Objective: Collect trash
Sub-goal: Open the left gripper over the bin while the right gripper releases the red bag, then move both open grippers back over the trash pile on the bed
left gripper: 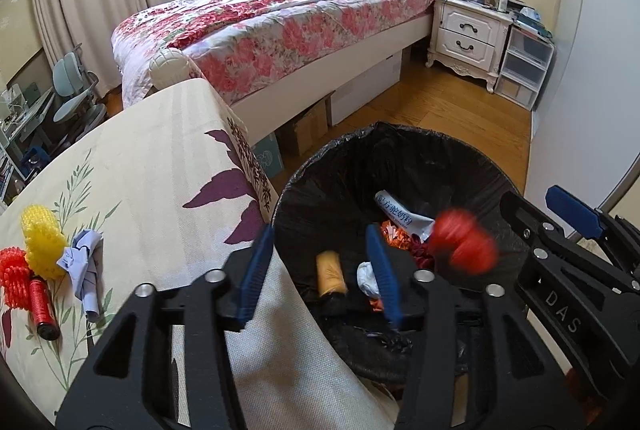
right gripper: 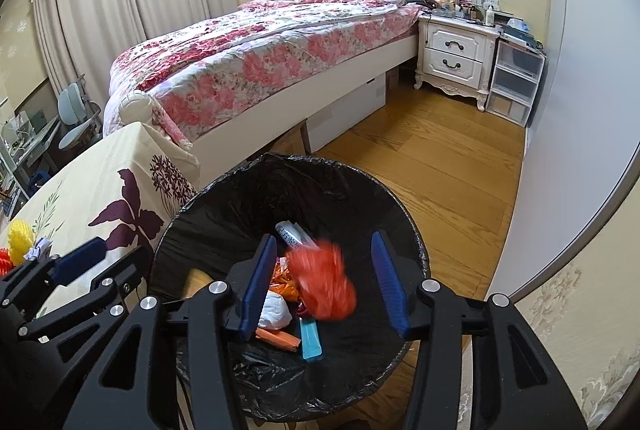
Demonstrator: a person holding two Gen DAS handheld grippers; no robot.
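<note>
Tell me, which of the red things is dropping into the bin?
The blurred red foam net between the right gripper's open fingers; the others lie on the table.

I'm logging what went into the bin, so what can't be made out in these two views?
- Red item over the bin: motion-blurred in both views.
- Bin bottom, left wrist view: partly behind the left gripper fingers.
- Printed wrapper: text too small.
- Red mesh on the table: cut by the frame edge.

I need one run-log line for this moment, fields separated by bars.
step: dropping trash | right tool: open | red net: blurred, over bin | left tool: open, empty | left on table: yellow net
</note>
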